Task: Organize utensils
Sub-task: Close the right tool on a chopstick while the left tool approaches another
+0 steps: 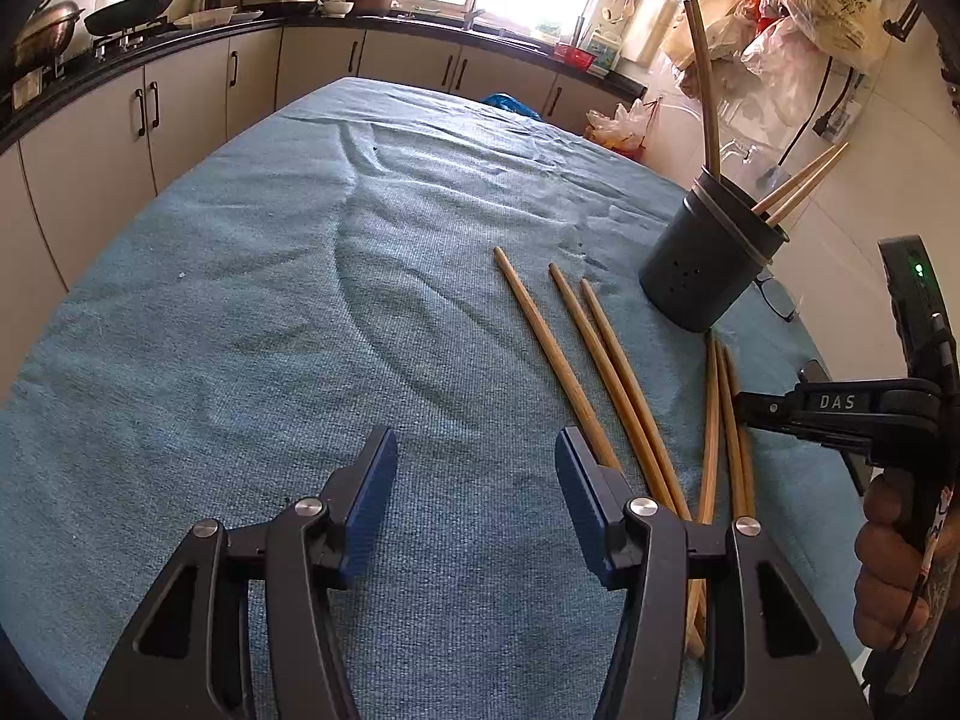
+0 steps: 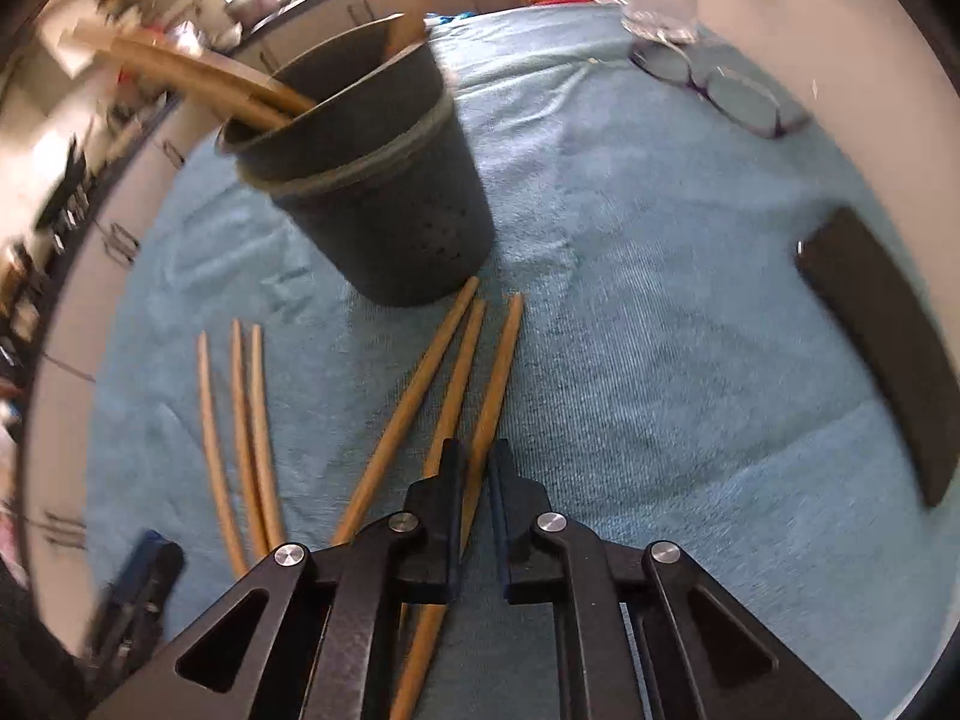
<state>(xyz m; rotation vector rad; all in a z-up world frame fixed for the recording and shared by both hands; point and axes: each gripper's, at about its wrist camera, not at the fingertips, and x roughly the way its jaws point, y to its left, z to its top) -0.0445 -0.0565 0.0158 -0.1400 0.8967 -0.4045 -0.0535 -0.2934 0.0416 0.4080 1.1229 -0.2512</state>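
Several wooden chopsticks (image 1: 576, 360) lie on the blue cloth, in two loose groups of three (image 2: 240, 420) (image 2: 420, 396). A dark utensil holder (image 1: 708, 252) stands at the right with chopsticks inside; it also shows in the right wrist view (image 2: 372, 180). My left gripper (image 1: 477, 510) is open and empty, low over the cloth left of the chopsticks. My right gripper (image 2: 477, 480) has its jaws nearly closed around one chopstick (image 2: 495, 384) of the right group. The right gripper also shows at the right edge of the left wrist view (image 1: 840, 414).
A blue cloth (image 1: 270, 300) covers the table. Glasses (image 2: 720, 90) and a black phone (image 2: 888, 336) lie to the right of the holder. Kitchen counters with pots (image 1: 120, 24) run along the far left. Plastic bags (image 1: 798, 6) hang at the back right.
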